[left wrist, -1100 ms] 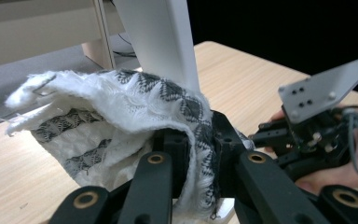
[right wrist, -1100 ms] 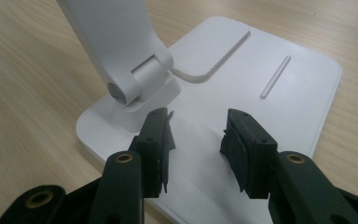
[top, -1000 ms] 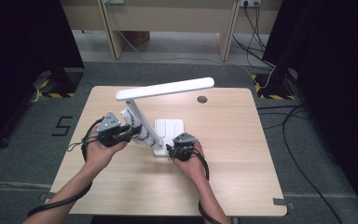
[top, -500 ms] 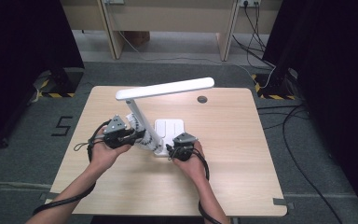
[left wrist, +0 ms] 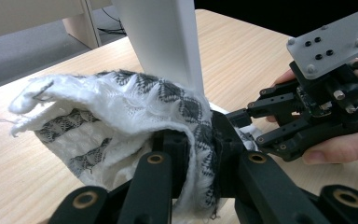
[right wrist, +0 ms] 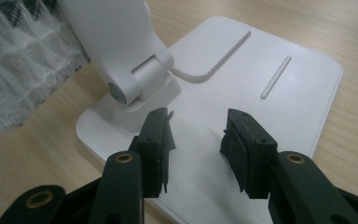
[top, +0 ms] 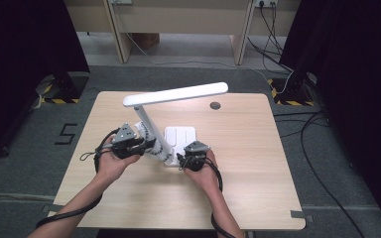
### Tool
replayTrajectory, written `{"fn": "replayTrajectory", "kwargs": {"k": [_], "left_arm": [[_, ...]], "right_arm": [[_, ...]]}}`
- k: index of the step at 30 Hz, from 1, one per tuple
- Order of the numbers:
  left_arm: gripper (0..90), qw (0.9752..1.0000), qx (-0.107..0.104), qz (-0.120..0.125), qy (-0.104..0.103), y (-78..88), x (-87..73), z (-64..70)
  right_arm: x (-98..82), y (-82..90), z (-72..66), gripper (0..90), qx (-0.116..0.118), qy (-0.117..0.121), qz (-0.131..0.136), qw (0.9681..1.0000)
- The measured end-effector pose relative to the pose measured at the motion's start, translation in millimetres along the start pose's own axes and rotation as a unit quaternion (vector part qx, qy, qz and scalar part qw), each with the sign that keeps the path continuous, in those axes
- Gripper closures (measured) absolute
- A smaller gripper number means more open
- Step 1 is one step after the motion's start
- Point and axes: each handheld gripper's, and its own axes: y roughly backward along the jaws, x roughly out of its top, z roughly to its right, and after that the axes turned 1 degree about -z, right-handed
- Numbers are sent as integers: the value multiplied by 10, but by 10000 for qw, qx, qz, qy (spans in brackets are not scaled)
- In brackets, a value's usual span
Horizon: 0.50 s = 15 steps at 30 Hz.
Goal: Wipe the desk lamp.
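My left hand-held gripper [left wrist: 193, 172] is pinched tight on a white cloth with a grey woven pattern [left wrist: 121, 116], which bunches between the jaws and spills out over them toward the left of the left gripper view. From above, this hand-held gripper [top: 146, 145] sits at the left side of the lamp's arm [top: 154, 130], low down, and the cloth [top: 151, 141] is pressed against that arm (I cannot tell how far round it wraps). In the left gripper view the white arm [left wrist: 165, 42] rises straight behind the cloth.

My right hand-held gripper [right wrist: 196, 140] stands with its jaws spread apart, nothing between the pads, poised over the near edge of the lamp's flat white base [right wrist: 261, 60]. Whether the jaws touch the base, I cannot tell. Just ahead of the left-hand jaw in that view is the hinge [right wrist: 135, 79] where the arm meets the base, and the cloth [right wrist: 18, 65] shows at the upper left. In the high view the right hand-held gripper [top: 184, 161] is at the front of the base [top: 181, 136], just beside the foot of the arm.

The lamp stands near the middle of the light wooden desk [top: 258, 173]. Its arm leans up and back to the left, and the long white head [top: 176, 94] runs level across the top, toward the right. A small round grommet [top: 215, 105] sits in the desk behind the lamp.
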Motion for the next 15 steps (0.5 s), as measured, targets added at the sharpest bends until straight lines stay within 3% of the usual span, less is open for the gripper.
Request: {"fn": "replayTrajectory", "kwargs": {"k": [15], "left_arm": [[792, 9999, -26, -154, -68, -102, -83, 33]], "right_arm": [[0, 0, -1, 602, -2, 3, 0, 10000]]}}
